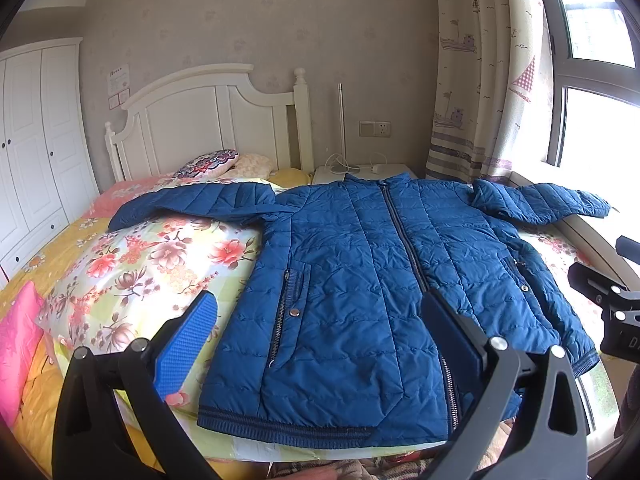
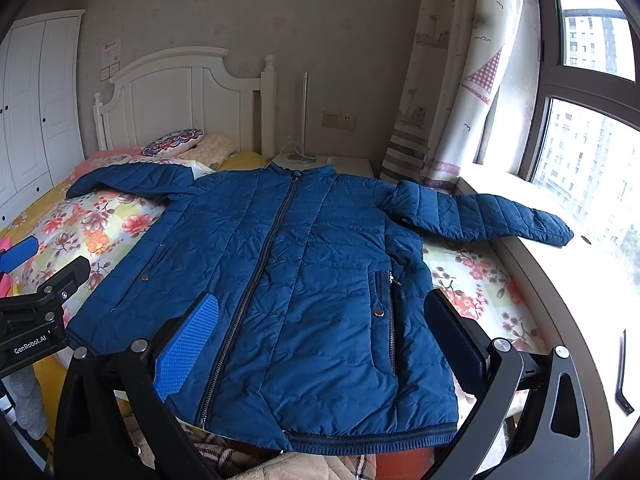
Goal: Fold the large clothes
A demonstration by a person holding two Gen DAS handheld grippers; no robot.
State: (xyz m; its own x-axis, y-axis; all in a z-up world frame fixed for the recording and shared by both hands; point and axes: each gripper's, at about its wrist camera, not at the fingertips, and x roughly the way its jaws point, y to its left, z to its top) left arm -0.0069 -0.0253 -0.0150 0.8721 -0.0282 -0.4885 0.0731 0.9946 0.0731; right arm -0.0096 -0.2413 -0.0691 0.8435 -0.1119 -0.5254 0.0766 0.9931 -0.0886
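A blue quilted jacket point(image 1: 360, 280) point(image 2: 304, 280) lies flat and zipped, front side up, on a floral quilt point(image 1: 152, 264) on the bed. Both sleeves are spread out sideways; the right sleeve point(image 2: 480, 216) reaches onto the window sill. My left gripper point(image 1: 320, 324) hovers open above the jacket's lower left part near the hem, nothing between its fingers. In the same way my right gripper point(image 2: 320, 324) hangs open over the jacket's lower right part, holding nothing. Each gripper shows at the edge of the other's view.
A white headboard point(image 1: 208, 116) with pillows point(image 1: 208, 164) stands at the far end of the bed. A nightstand point(image 1: 360, 172) with a lamp is behind the jacket's collar. Curtain point(image 2: 452, 80) and window sill point(image 2: 580, 280) run along the right; a white wardrobe point(image 1: 32, 140) stands at left.
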